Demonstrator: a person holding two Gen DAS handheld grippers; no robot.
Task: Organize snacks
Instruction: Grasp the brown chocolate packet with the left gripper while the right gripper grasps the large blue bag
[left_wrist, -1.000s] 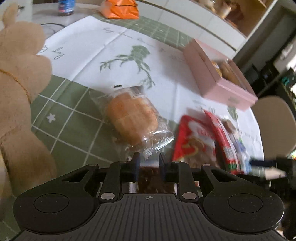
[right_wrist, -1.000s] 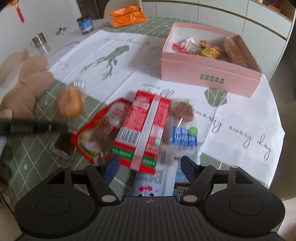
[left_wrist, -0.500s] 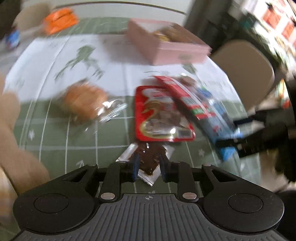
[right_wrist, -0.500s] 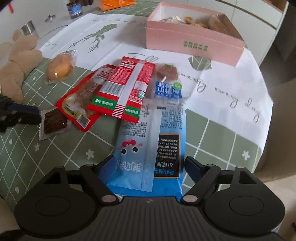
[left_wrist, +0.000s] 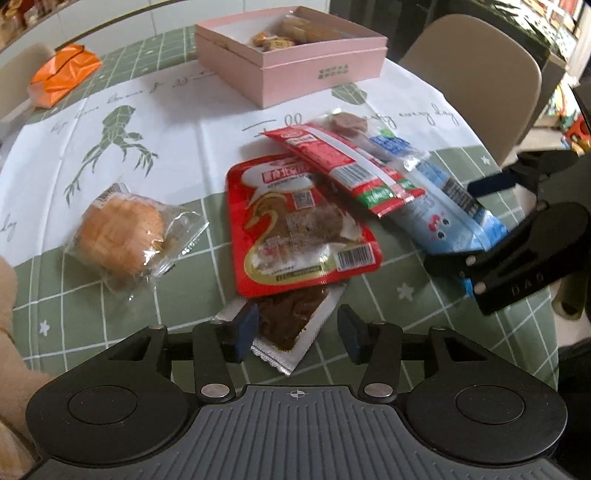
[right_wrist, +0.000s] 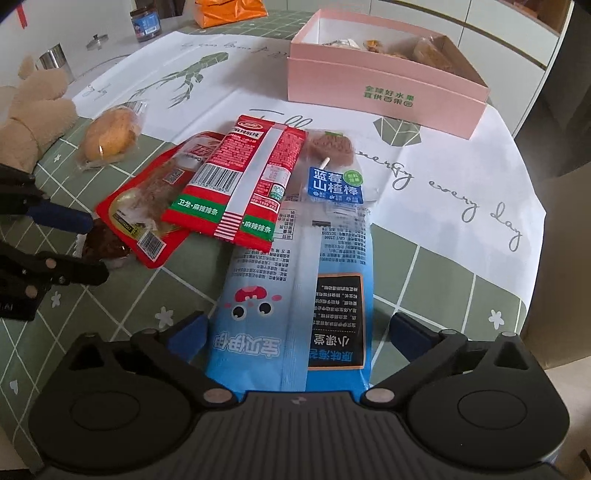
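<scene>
Snacks in glossy crinkled wrappers are lying heaped on our checked cloth (left_wrist: 110, 314). Our left gripper (left_wrist: 295, 330) is opening around a flat brown sachet (left_wrist: 291, 317); our right gripper (right_wrist: 295, 332) is widening, straddling a blue pouch (right_wrist: 295, 314), gripping nothing.

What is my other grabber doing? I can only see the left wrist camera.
Observer: The right gripper is opening its jaws. The blue packet lies between them, and the pads are not pressing on it.
Operator: Is there stuff behind the teddy that I can't see?
Observer: Yes. A small jar with a blue label stands far beyond the plush toy, near the table's back edge.
Operator: Anything else there?
Observer: A shiny metal container sits just behind the plush toy, nearer to it than the jar.
</scene>
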